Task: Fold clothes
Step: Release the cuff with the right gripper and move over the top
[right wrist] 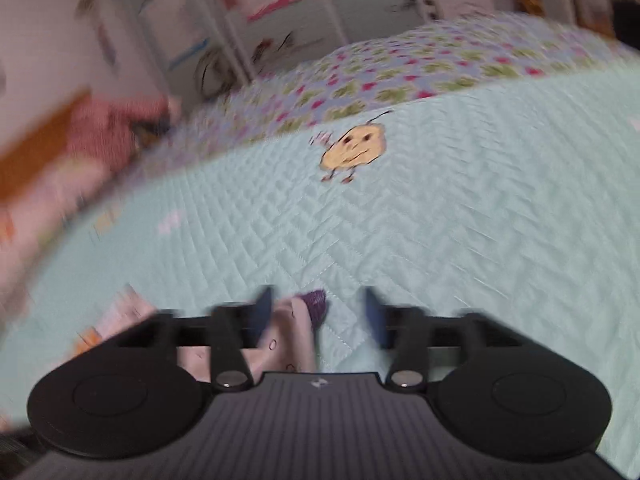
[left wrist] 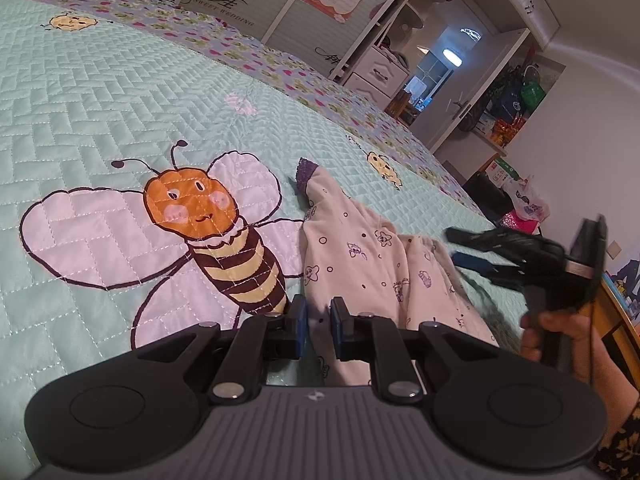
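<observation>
Left wrist view: left claw (left wrist: 318,316) nearly together, seemingly pinching cream garment (left wrist: 360,248) on bed (left wrist: 120,100) | right claw (right wrist: 318,312) apart, empty | mid-fold; next: regrip purple-cuffed sleeve (right wrist: 314,304).

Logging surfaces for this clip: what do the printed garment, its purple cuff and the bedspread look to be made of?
Garment: soft matte knit, likely cotton; limp folds. Purple cuff: ribbed-looking knit, fuzzy edge. Bedspread: quilted fabric, slight sheen, stitched herringbone.
</observation>
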`<state>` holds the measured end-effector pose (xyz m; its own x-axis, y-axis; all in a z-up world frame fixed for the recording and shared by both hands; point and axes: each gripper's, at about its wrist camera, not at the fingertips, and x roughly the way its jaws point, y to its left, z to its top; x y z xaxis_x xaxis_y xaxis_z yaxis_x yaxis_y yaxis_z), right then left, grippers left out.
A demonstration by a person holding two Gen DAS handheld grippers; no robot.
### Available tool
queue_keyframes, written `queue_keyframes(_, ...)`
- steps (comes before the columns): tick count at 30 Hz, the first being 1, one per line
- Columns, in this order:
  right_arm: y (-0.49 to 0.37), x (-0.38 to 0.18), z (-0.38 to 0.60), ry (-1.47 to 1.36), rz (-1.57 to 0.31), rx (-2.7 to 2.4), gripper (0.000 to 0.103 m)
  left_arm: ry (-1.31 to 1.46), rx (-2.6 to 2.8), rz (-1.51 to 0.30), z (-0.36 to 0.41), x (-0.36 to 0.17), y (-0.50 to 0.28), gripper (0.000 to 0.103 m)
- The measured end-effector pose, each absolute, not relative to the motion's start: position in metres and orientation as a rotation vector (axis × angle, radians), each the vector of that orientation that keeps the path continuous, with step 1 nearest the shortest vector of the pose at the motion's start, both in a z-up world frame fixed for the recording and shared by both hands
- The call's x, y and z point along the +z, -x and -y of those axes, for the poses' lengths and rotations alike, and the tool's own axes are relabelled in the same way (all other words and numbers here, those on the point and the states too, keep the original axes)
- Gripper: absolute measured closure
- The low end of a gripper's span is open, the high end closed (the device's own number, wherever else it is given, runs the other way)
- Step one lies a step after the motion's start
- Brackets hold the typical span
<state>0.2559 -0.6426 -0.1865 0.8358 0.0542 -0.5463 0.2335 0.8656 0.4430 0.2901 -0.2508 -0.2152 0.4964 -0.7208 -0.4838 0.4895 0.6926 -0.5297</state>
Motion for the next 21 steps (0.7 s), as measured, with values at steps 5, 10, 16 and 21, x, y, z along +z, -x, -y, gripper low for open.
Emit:
queue_keyframes(5, -0.252, -0.198, 0.661, -0.712, -0.598, -0.056, 0.040, 0.341, -0.750, -0.742, 0.252, -0.216, -0.290, 0.087)
queue_keyframes(10, -0.268, -0.199, 0.638, -0.664, -0.674, 0.048, 0.040, 0.339, -0.749, -0.741, 0.252, -0.216, -0.290, 0.087)
queue_keyframes(16, -0.275, -0.193, 0.620, -0.554, -0.707, 0.020, 0.099, 0.337, -0.749, -0.740, 0.253, -0.215, -0.288, 0.087)
queue_keyframes(21, -0.287, -0.194, 0.621, -0.414, -0.671, -0.048, 0.101, 0.287, -0.742, -0.726, 0.257, -0.213, -0.286, 0.087)
